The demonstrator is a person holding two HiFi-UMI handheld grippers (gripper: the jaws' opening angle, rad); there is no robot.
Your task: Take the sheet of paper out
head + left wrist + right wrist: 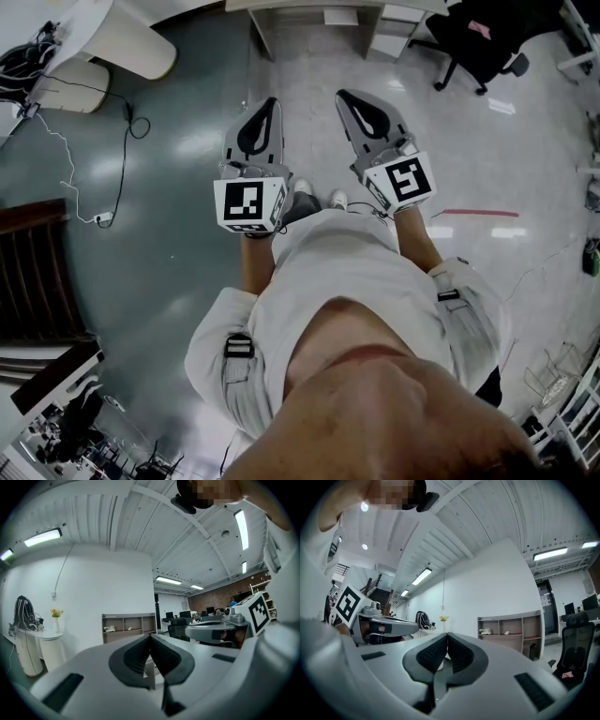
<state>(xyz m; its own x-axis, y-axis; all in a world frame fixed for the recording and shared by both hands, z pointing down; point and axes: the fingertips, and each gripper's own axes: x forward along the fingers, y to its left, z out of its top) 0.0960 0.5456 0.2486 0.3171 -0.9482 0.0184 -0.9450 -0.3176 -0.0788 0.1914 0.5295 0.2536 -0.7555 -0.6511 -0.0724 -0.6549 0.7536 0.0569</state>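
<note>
No sheet of paper shows in any view. In the head view my left gripper (272,101) and right gripper (343,94) are held side by side at chest height over the bare floor, both pointing ahead. The left gripper view has my left gripper (150,635) with its jaw tips touching and nothing between them, and the right gripper's body off to the right. My right gripper (447,634) likewise has its tips meeting on nothing in its own view.
An open shelf unit (129,626) stands against the white far wall (511,630). A white rounded counter (122,42) with a flower vase (56,613) is at the left. A black office chair (473,42) is at the right. A cable (84,178) trails on the floor.
</note>
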